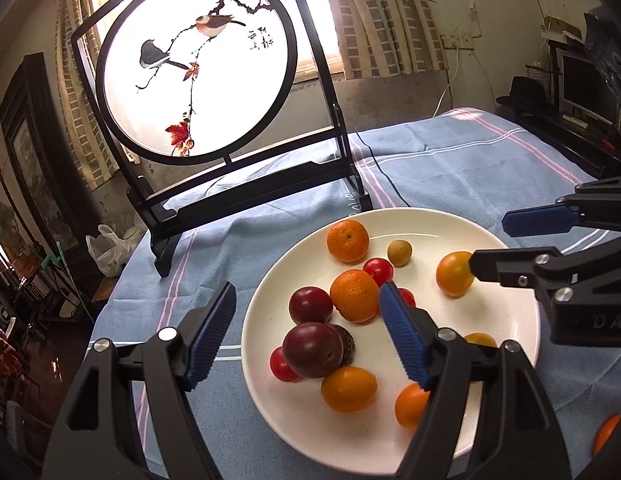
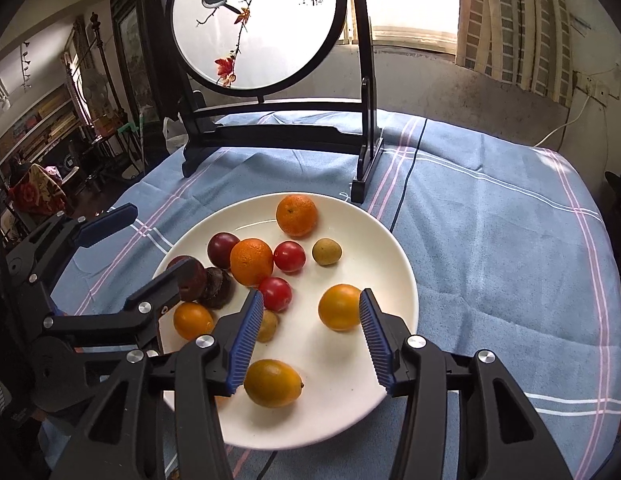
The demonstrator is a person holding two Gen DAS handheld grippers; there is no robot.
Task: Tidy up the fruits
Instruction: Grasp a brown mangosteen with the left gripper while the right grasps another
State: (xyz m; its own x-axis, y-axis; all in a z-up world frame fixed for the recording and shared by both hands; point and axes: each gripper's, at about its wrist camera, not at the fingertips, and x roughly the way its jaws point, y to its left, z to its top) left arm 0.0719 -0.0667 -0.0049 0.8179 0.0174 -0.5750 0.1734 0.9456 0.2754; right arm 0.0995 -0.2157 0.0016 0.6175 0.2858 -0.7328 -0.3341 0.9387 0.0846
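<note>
The white plate (image 2: 394, 248) sits at centre frame on the bench, which is covered by a blue striped cloth (image 2: 490, 240), and it carries nearly all the fruit: two mandarins (image 2: 296, 215), dark plums (image 2: 222, 244), red cherry tomatoes (image 2: 288, 256), a small longan (image 2: 327, 251), what looks like a dried dark fruit (image 2: 216, 288) and several smooth kumquat-like oranges (image 2: 272, 383). The left hand-held gripper (image 1: 306, 334) stands wide over the lower left of the plate, pads clear of the plum (image 1: 312, 350) between them. The right hand-held gripper (image 2: 310, 340) is moderately open; one pad lies close beside a round orange fruit (image 2: 339, 307), contact uncertain. One orange fruit (image 1: 606, 432) shows at the lower right edge of the left wrist view, off the plate. Judgement: gathering is nearly complete; that stray remains.
</note>
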